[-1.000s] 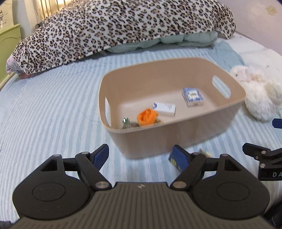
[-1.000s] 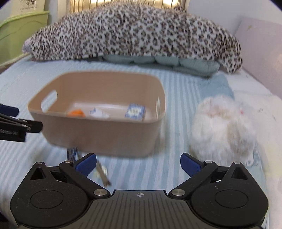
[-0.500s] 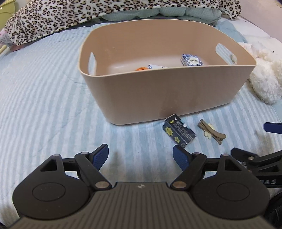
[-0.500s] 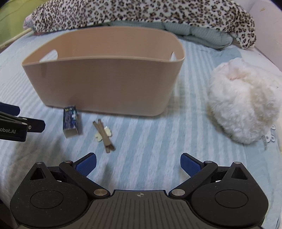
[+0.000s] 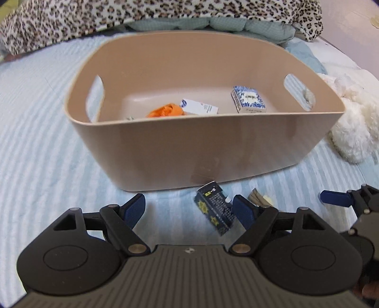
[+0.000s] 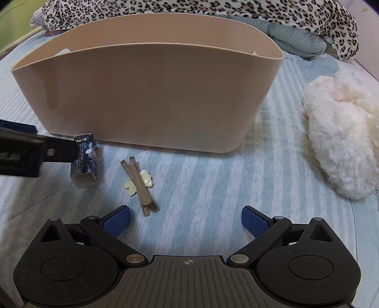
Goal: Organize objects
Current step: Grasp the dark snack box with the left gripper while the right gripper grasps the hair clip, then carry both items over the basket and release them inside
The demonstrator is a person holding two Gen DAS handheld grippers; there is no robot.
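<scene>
A beige plastic basket (image 5: 213,151) (image 6: 151,94) stands on the striped bed. It holds an orange item (image 5: 165,110), a white box (image 5: 200,107) and a blue-patterned box (image 5: 247,99). A small dark blue box (image 5: 214,207) (image 6: 85,161) lies on the bed in front of it, beside a brown hair clip (image 6: 139,187) (image 5: 259,197). My left gripper (image 5: 189,210) is open, its right finger next to the dark box. My right gripper (image 6: 186,221) is open, just short of the hair clip.
A white fluffy plush (image 6: 341,139) (image 5: 353,128) lies right of the basket. A leopard-print blanket (image 5: 142,16) (image 6: 189,11) and teal pillows (image 5: 236,23) lie behind it.
Both grippers have moved forward and lower toward the items in front of the basket. The left now sits by the dark box, the right nearer the hair clip. Both stay open.
</scene>
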